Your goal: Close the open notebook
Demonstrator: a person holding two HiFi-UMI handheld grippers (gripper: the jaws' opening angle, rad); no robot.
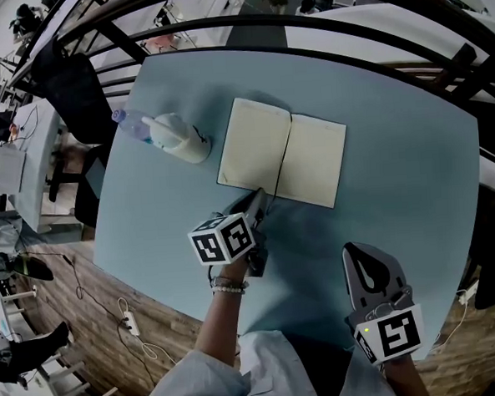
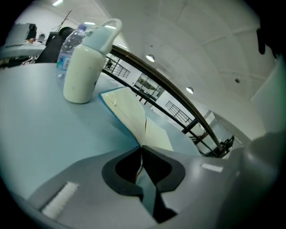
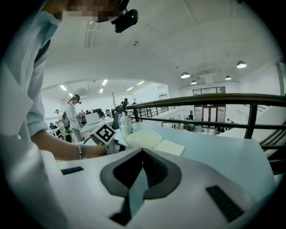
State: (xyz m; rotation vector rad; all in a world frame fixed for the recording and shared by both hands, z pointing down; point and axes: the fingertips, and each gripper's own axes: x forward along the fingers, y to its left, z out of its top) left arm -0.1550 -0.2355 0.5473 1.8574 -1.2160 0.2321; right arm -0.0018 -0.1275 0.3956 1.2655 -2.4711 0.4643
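The open notebook (image 1: 282,153) lies flat in the middle of the light blue table (image 1: 406,192), cream pages up. My left gripper (image 1: 260,194) sits at the notebook's near edge, close to the spine. In the left gripper view its jaws (image 2: 142,148) are closed together, with a thin light strip of the notebook's edge (image 2: 134,114) pinched between the pads. My right gripper (image 1: 356,250) rests low near the table's front right, well short of the notebook (image 3: 154,141). Its jaws (image 3: 142,151) meet with nothing between them.
A white lidded bottle (image 1: 179,138) and a clear water bottle (image 1: 130,123) lie left of the notebook. Both also show in the left gripper view, the white bottle (image 2: 82,67) nearer. A dark railing (image 1: 320,21) curves behind the table. Cables lie on the floor to the left.
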